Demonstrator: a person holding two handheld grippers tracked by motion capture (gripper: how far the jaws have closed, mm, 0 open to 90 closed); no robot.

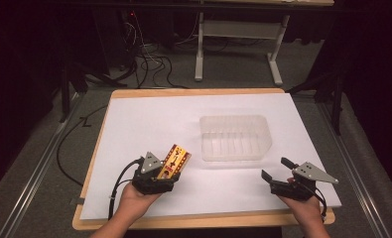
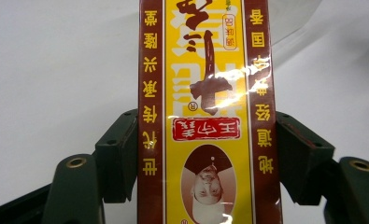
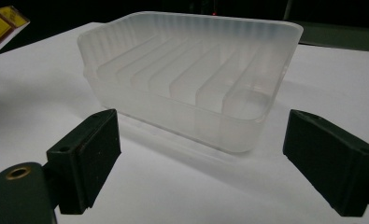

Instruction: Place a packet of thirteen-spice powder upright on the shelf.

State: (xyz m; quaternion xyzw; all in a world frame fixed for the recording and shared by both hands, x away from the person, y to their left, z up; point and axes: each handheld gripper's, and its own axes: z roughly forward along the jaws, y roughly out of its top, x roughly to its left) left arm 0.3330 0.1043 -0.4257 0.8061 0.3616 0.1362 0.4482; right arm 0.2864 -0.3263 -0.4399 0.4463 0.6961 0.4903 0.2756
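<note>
The left claw (image 1: 166, 168) is gripping a yellow-and-maroon packet (image 1: 175, 161) by its two long edges, lifting it off the white worktop (image 1: 149, 119), probably for loading into the clear ribbed tray (image 1: 235, 138) ahead to its right. The right claw (image 1: 275, 168) is waiting wide open and empty, the tray just beyond its jaws.
</note>
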